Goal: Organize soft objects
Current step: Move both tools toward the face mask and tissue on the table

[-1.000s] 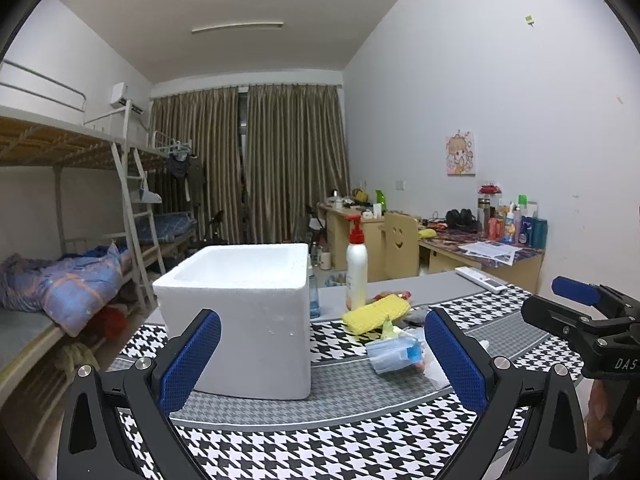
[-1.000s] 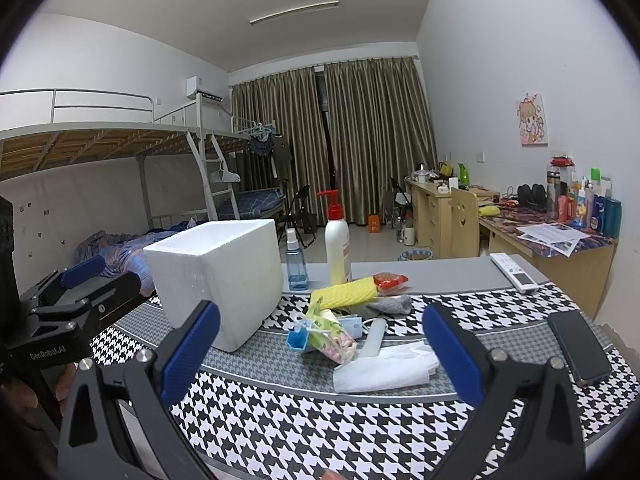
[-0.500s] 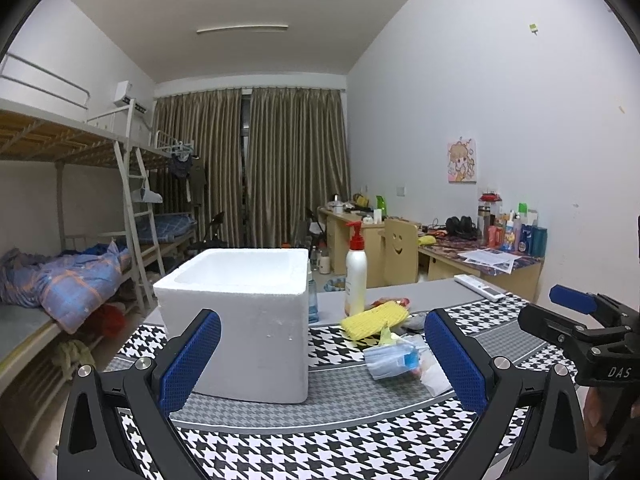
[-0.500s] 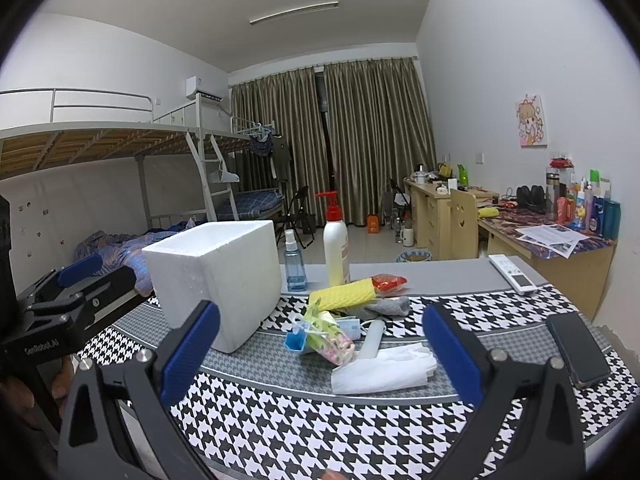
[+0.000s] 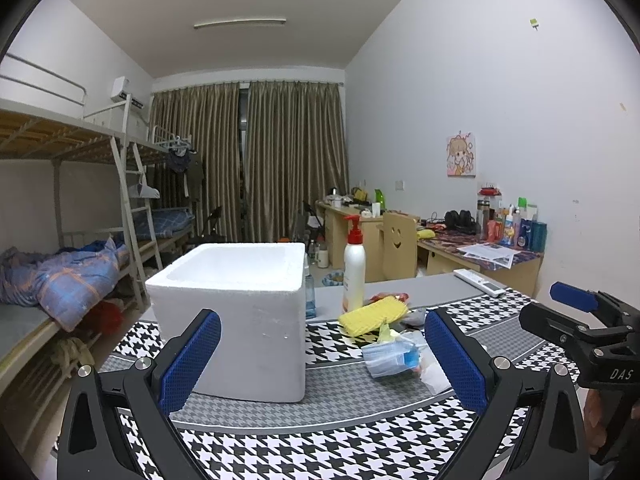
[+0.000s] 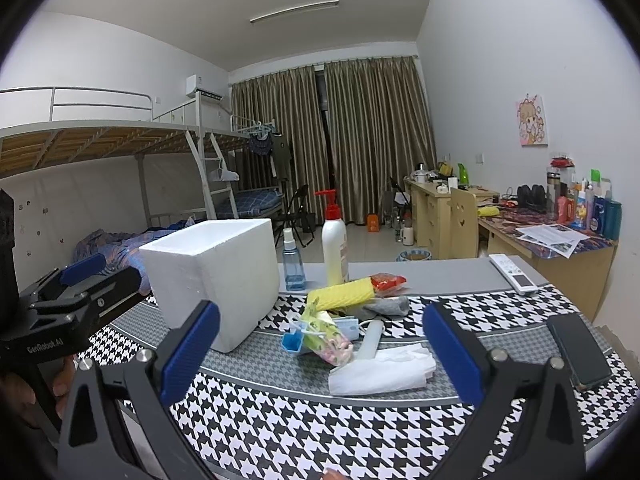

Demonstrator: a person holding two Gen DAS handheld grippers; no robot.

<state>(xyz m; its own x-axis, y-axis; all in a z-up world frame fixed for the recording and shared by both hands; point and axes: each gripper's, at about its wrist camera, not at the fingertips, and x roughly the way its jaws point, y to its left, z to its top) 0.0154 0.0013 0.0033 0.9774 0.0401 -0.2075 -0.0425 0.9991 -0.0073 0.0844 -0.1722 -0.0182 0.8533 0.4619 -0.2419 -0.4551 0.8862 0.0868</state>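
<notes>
A white foam box (image 5: 240, 312) (image 6: 216, 276) stands open-topped on the houndstooth tablecloth. Right of it lies a pile of soft things: a yellow sponge cloth (image 6: 340, 294) (image 5: 372, 314), a grey sock (image 6: 386, 306), a floral pouch (image 6: 326, 336), a blue face mask (image 5: 390, 358) and a white cloth (image 6: 380, 372). My left gripper (image 5: 320, 356) is open and empty, held in front of the box. My right gripper (image 6: 320, 350) is open and empty, held in front of the pile. Each gripper shows at the edge of the other's view.
A lotion pump bottle (image 6: 335, 242) and a blue spray bottle (image 6: 293, 262) stand behind the pile. A remote control (image 6: 513, 273) and a black phone (image 6: 576, 350) lie at the right. Bunk beds are at the left, desks at the right.
The left gripper's view has tilted slightly upward and drawn back a little. The right gripper has barely moved. Nothing on the table has shifted.
</notes>
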